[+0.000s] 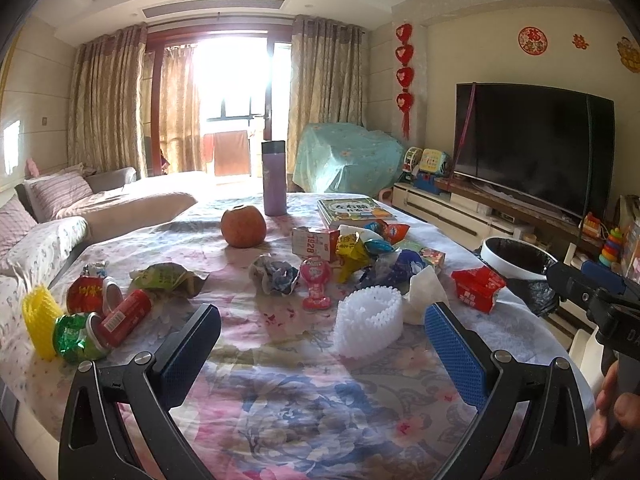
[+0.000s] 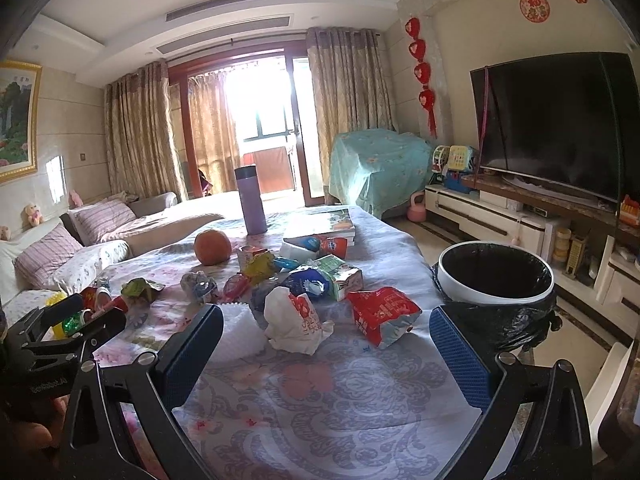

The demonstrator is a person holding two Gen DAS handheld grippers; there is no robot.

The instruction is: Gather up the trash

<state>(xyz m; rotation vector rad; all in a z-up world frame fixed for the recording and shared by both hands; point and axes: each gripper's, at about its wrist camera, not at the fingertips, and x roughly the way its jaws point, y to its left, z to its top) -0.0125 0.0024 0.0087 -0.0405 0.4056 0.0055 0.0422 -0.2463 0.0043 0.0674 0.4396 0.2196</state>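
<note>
Left wrist view had my left gripper (image 1: 322,332) low over the flowered tablecloth (image 1: 280,400), jaws spread wide with nothing between them. Just past the tips sat a white foam net (image 1: 368,322), with a crumpled tissue (image 1: 424,292) right beside it. Off to the left lay a red can (image 1: 126,316), a green wrapper (image 1: 74,338) and a yellow foam net (image 1: 38,320) bunched together near the table edge. To the right was a red carton (image 1: 478,286), and my right gripper (image 1: 584,284) poked in from that side.

Right wrist view told the same story for the right gripper (image 2: 326,338): wide open, holding nothing, hovering above the cloth. Close ahead of it were the tissue (image 2: 294,322) and the red carton (image 2: 382,314), lying apart from each other, and the white foam net (image 2: 240,332) was partly hidden behind the left finger.

Further back the main pile of wrappers (image 2: 296,272) covered the middle of the table, all loose on the cloth. Behind that were an orange (image 2: 213,247), a purple flask (image 2: 251,200) standing upright, and a book (image 2: 320,226) lying flat.

The trash bin (image 2: 494,276), lined with a black bag, stood off the table's right edge, near the red carton. Couldn't see any trash in it from there, the inside was just dark.
</note>
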